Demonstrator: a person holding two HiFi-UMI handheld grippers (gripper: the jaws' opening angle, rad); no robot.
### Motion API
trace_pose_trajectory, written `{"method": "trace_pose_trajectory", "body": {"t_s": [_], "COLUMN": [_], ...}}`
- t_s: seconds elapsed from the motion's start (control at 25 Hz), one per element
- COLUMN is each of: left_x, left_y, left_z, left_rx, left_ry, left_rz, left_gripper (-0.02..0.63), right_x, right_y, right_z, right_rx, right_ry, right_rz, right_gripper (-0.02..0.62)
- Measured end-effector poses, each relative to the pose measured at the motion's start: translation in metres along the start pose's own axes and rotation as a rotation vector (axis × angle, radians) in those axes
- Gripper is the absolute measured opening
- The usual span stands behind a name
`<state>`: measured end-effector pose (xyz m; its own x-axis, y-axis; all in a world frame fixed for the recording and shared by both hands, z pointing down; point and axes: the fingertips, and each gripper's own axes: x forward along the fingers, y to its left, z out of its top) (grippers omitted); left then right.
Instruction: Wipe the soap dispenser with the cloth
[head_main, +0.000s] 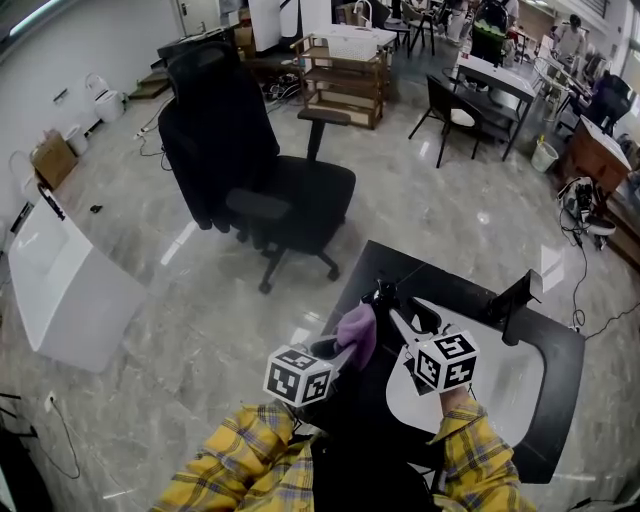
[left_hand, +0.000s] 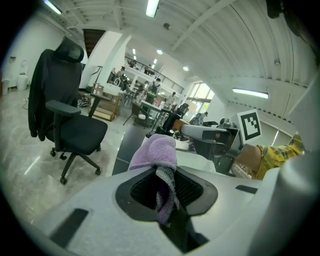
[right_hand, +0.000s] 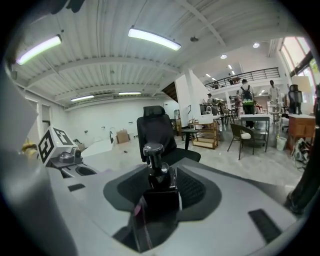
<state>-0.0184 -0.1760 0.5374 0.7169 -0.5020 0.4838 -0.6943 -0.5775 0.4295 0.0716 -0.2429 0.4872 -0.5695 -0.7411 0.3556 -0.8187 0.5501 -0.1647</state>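
Purple cloth (left_hand: 159, 150) is bunching out of the left gripper (left_hand: 162, 195), whose jaws are pinching a fold of it so that a soft lobe is standing up past the tips. The right gripper (right_hand: 159, 195) is clamping the dark soap dispenser (right_hand: 160, 182) by its square body, upright, with the pump head (right_hand: 152, 149) poking above the jaws. In the head view both are hanging close together over the black table (head_main: 455, 280), the cloth just to the left of the dispenser; whether they are touching I cannot tell. The wipe is looking barely begun. To do it well, I judge, the person is needing to press the free lobe against the bottle's exposed shoulder and pump neck, sweeping along the surface rather than dabbing, while the right hand is steadying the bottle and turning it to offer fresh faces. The jaws are covering much of the body, so those sides are lying out of reach without a regrip. Pushing too hard is risking tugging the cloth from its pinch or twisting the glossy bottle in its grip.
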Motion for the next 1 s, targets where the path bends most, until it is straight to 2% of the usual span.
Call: {"method": "trace_pose_trajectory", "body": {"t_s": [0.12,0.2,0.36,0.48,0.68,0.88,1.0], "left_x": [-0.005,-0.013,-0.032,-0.045,-0.061,-0.070,-0.074], "left_y": [0.003,0.006,0.009,0.005,0.002,0.008,0.013], "left_z": [-0.004,-0.004,0.006,0.015,0.025,0.022,0.019], "left_rx": [-0.005,-0.018,-0.049,-0.053,-0.050,-0.054,-0.069], "left_ry": [0.004,-0.012,-0.087,-0.143,-0.190,-0.182,-0.181], "left_rz": [0.008,0.017,0.030,0.026,0.030,0.074,0.088], "left_gripper": [0.064,0.064,0.064,0.064,0.064,0.064,0.064], "right_x": [0.002,0.005,0.015,0.023,0.041,0.045,0.047], "right_y": [0.003,0.009,0.016,0.021,0.033,0.040,0.041], "right_z": [0.008,0.009,0.008,0.008,0.008,0.003,-0.001], "right_rx": [-0.043,-0.116,-0.281,-0.351,-0.422,-0.435,-0.439], "right_ry": [-0.026,-0.019,0.030,0.083,0.163,0.244,0.273], "right_rz": [0.076,0.135,0.250,0.352,0.506,0.636,0.663], "right_gripper": [0.166,0.167,0.210,0.227,0.230,0.230,0.230]}}
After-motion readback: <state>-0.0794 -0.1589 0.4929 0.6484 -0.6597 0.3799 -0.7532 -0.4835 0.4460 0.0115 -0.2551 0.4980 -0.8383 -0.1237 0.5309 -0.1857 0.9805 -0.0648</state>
